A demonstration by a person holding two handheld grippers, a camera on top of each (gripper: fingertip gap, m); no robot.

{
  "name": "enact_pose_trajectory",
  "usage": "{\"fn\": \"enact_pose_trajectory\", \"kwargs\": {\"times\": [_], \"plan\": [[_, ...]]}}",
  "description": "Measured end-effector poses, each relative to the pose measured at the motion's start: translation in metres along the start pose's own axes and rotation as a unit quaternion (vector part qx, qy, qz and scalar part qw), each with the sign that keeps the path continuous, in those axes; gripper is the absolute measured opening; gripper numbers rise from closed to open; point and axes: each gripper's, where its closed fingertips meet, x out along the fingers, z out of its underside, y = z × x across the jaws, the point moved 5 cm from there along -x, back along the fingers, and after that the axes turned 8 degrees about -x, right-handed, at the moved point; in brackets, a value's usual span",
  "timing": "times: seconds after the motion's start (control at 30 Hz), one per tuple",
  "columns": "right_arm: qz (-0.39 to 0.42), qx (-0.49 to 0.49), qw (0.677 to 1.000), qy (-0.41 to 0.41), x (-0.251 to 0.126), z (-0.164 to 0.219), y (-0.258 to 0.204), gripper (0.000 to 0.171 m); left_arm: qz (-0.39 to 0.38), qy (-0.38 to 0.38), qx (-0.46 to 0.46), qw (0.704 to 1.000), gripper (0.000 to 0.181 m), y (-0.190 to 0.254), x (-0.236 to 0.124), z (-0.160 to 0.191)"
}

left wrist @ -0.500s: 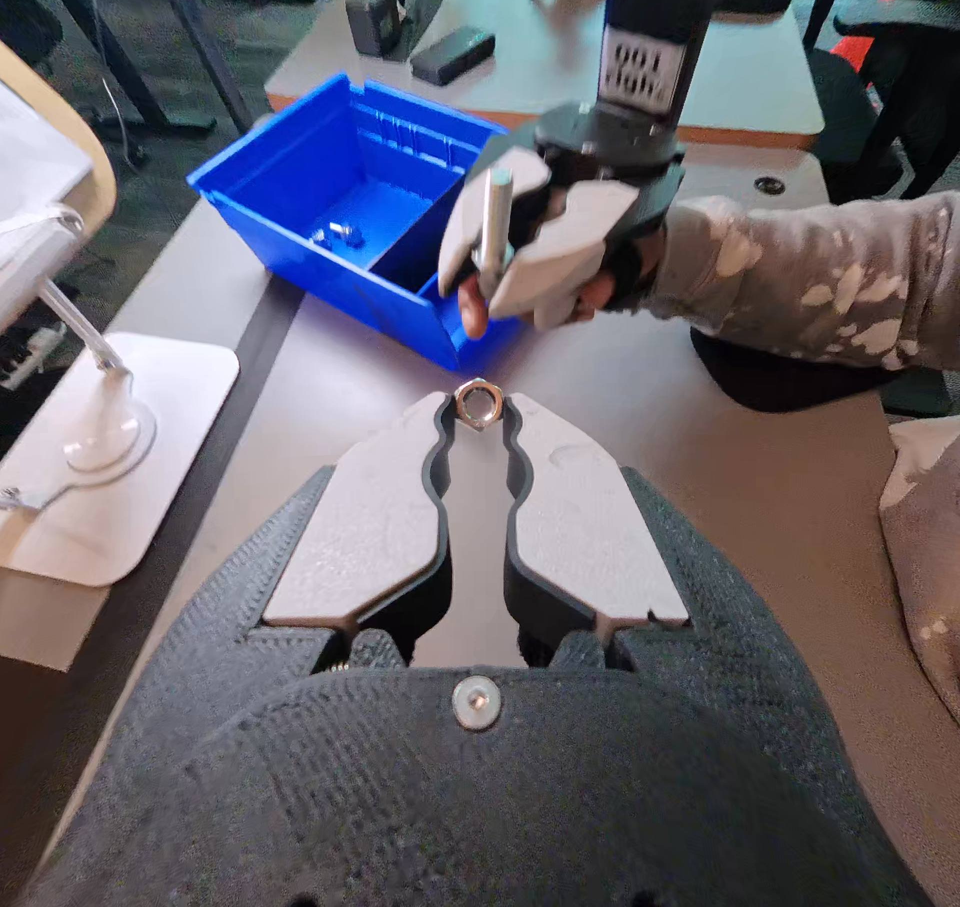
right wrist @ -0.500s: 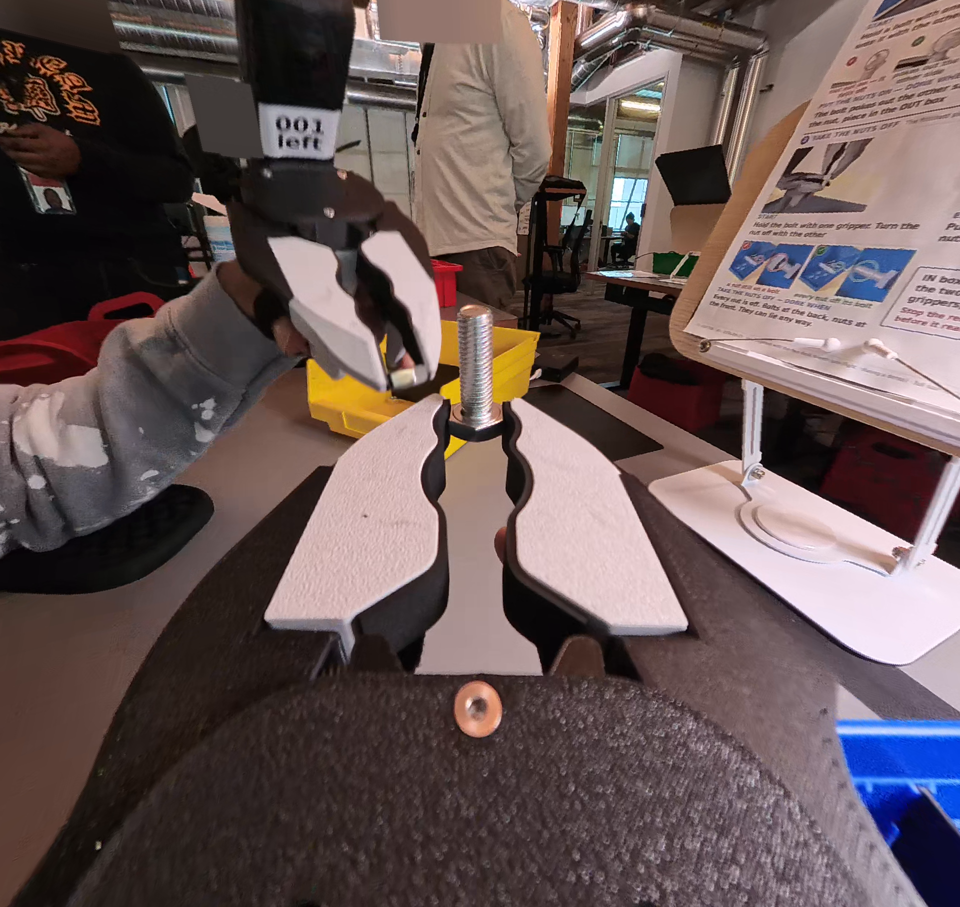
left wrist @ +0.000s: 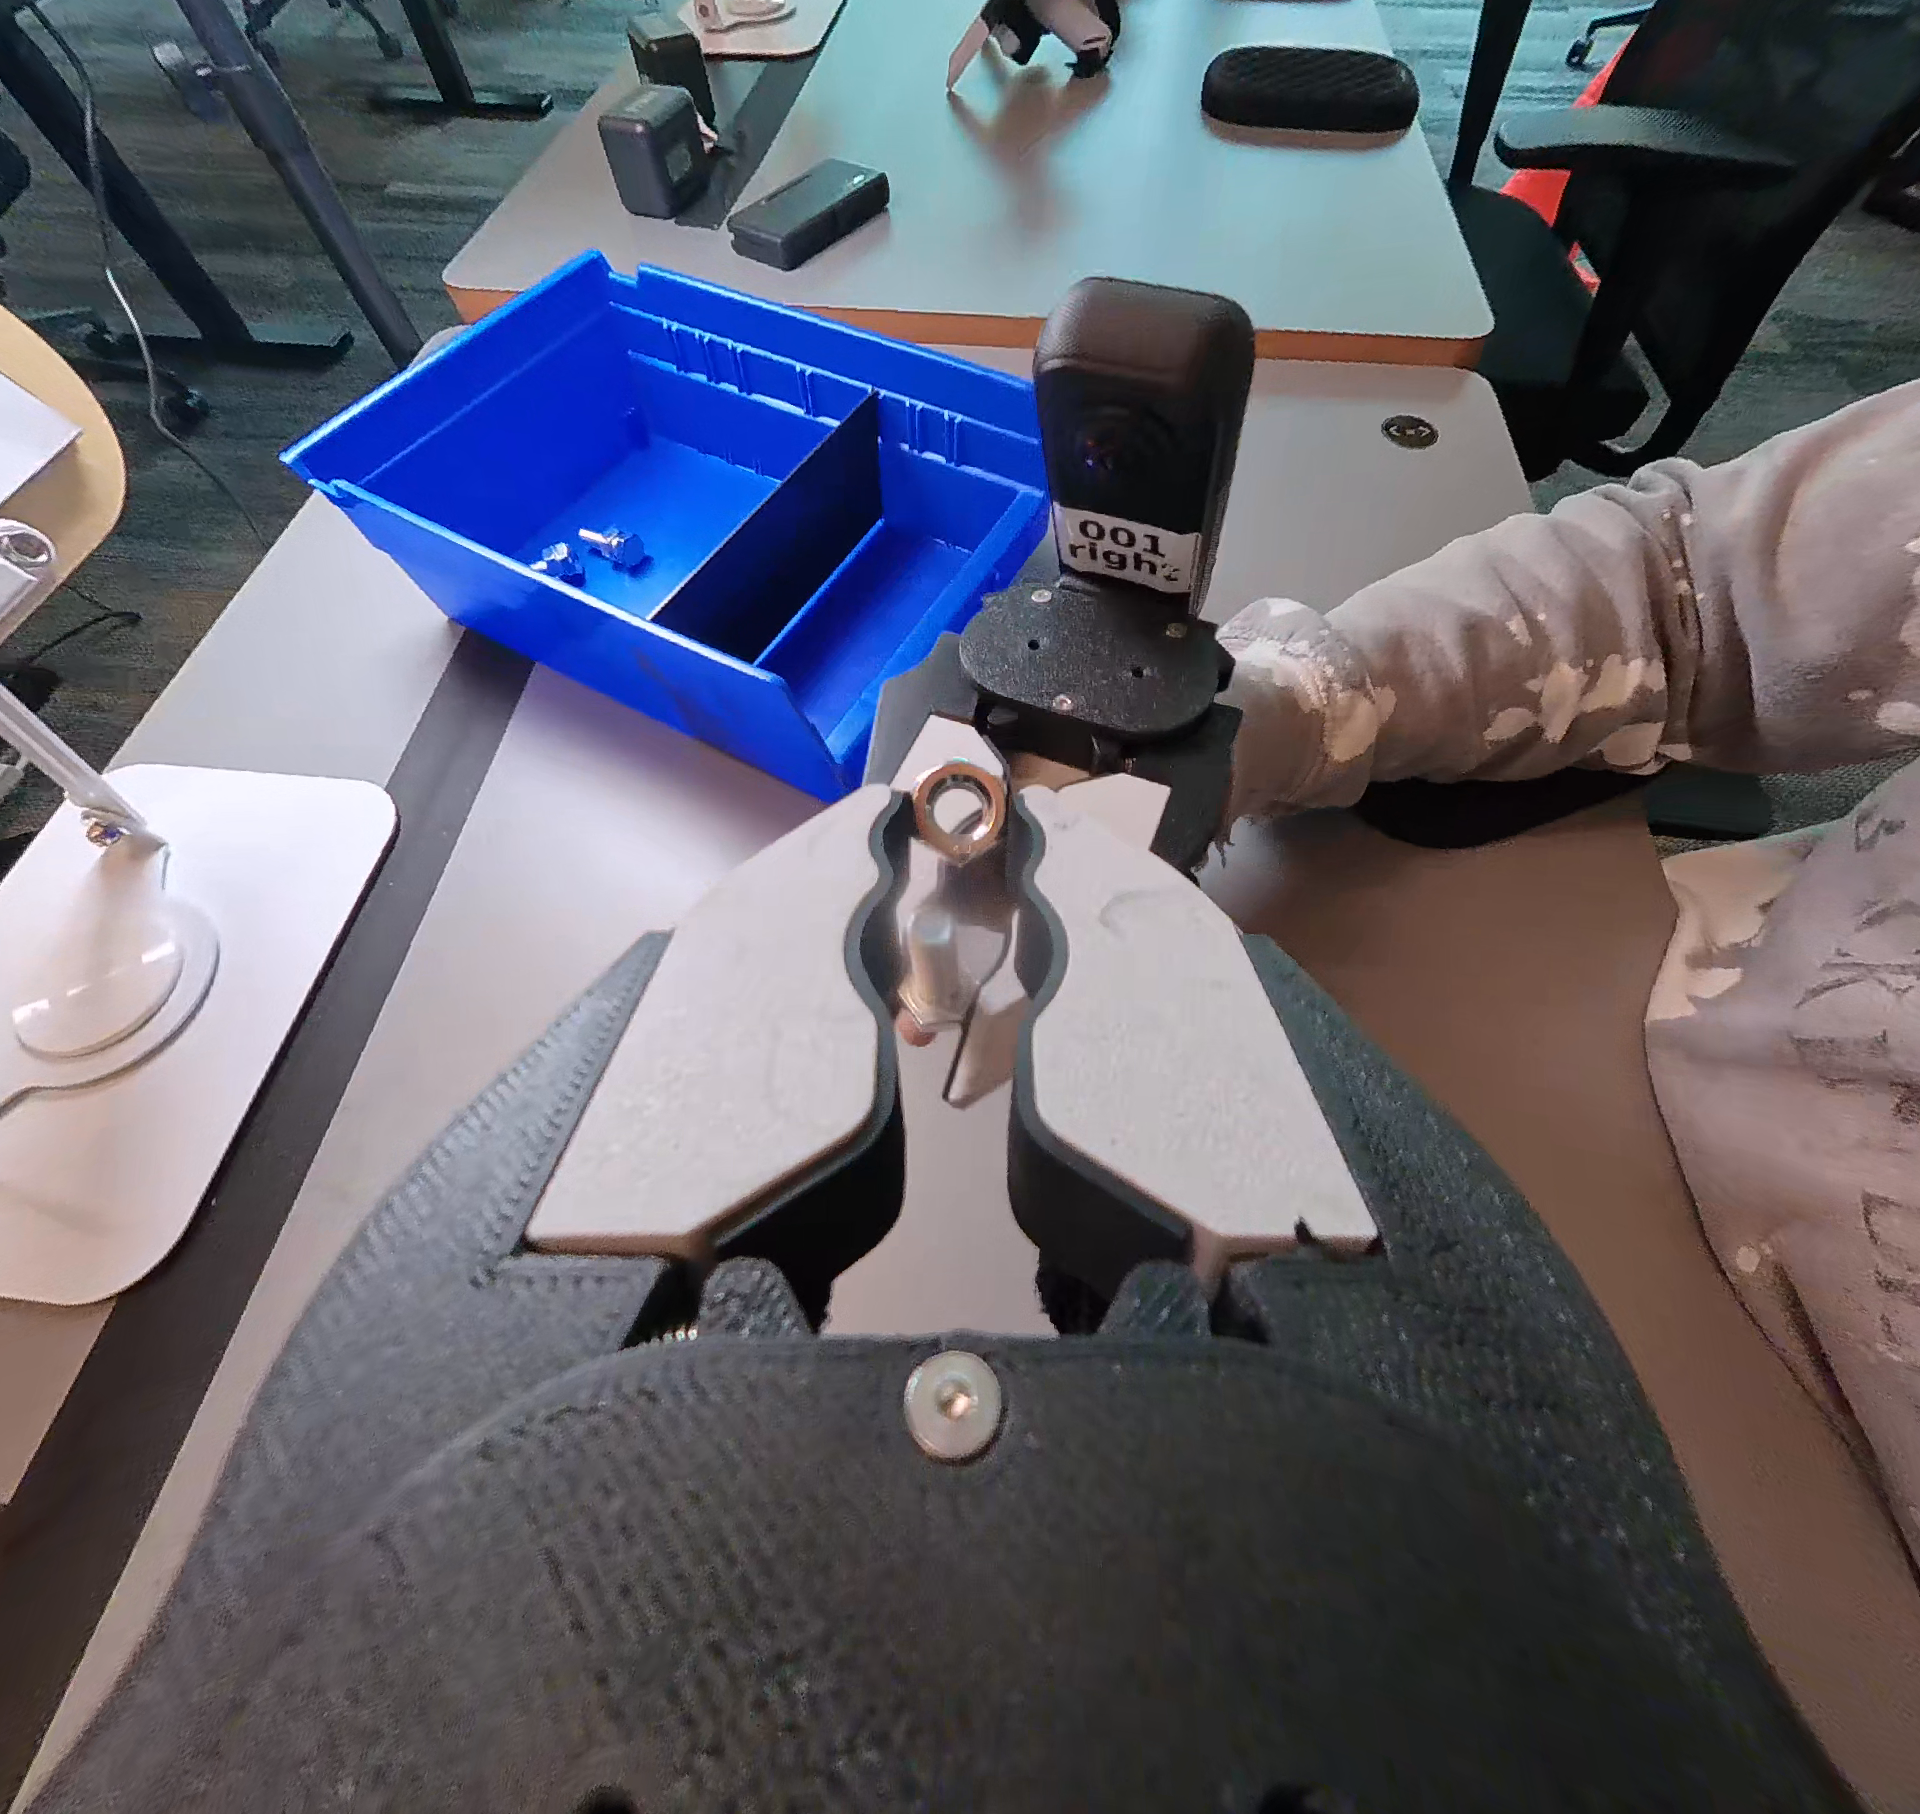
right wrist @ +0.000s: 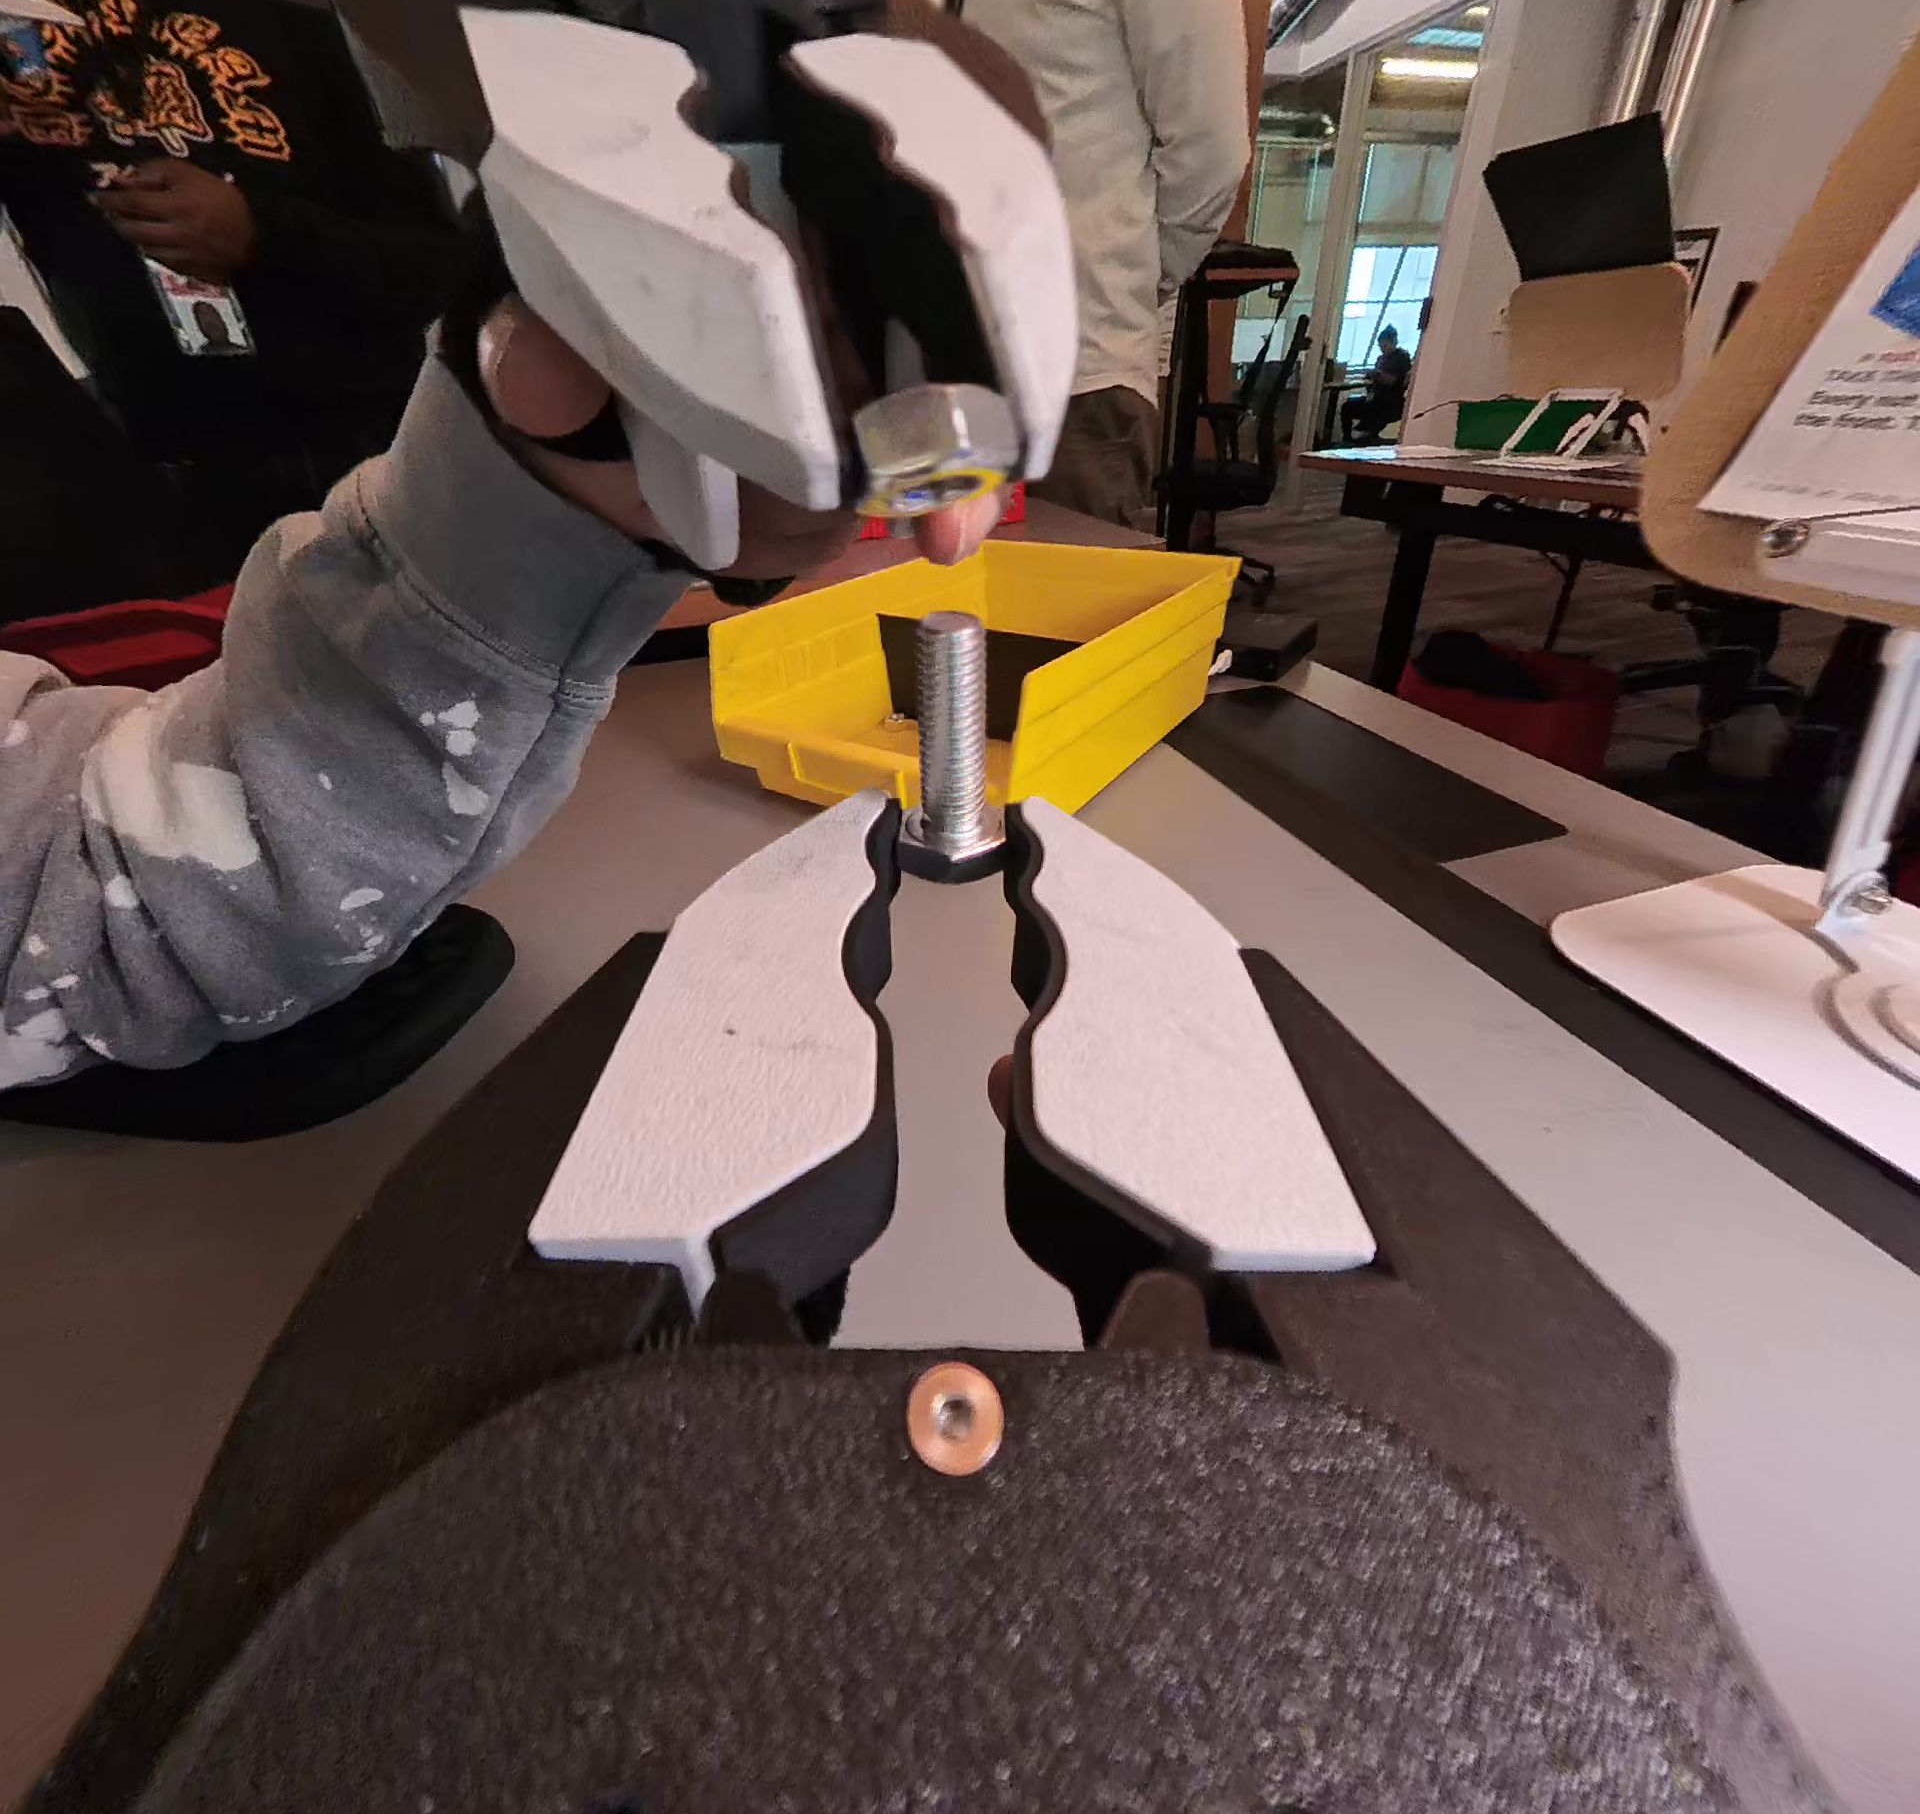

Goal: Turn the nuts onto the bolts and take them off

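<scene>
My left gripper (left wrist: 958, 821) is shut on a silver hex nut (left wrist: 959, 815) held at its fingertips. The same nut (right wrist: 932, 447) shows in the right wrist view, a little above the bolt's tip and apart from it. My right gripper (right wrist: 953, 842) is shut on the head of a silver threaded bolt (right wrist: 952, 725), which stands upright. In the left wrist view the bolt (left wrist: 928, 954) shows end-on through the gap between my left fingers, below the nut. The right gripper's body and camera (left wrist: 1138, 476) sit just beyond.
A blue divided bin (left wrist: 499, 476) with two small fasteners (left wrist: 587, 551) stands at the back left. A yellow bin (right wrist: 1122, 621) lies behind the bolt. A white stand base (left wrist: 156, 985) holds an instruction board at the left. People stand beyond the table. Some 7 cm of space lies between my two pairs of fingers.
The two grippers have come together: the left one with the nut has moved over the bolt, now just above its tip. Both grips are unchanged.
</scene>
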Motion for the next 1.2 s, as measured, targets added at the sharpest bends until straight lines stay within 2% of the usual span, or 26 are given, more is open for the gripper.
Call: {"fn": "enact_pose_trajectory", "kwargs": {"times": [0.43,0.63,0.93,1.2], "plan": [[-0.007,-0.003,1.000,0.028,0.002,-0.015,-0.011,0.018,-0.014,-0.029,0.009,0.999,0.018,0.001,0.008,0.007],[-0.008,-0.005,1.000,-0.002,0.005,-0.005,-0.010,0.018,-0.011,-0.001,0.009,1.000,0.018,0.001,0.005,0.001],[-0.002,-0.013,1.000,-0.026,0.008,-0.004,-0.012,0.018,-0.019,-0.001,0.008,1.000,0.018,-0.003,-0.007,0.003],[-0.008,-0.017,0.998,-0.052,0.011,-0.001,-0.015,0.018,-0.002,-0.044,0.004,0.999,0.018,-0.006,-0.007,0.017]]}}
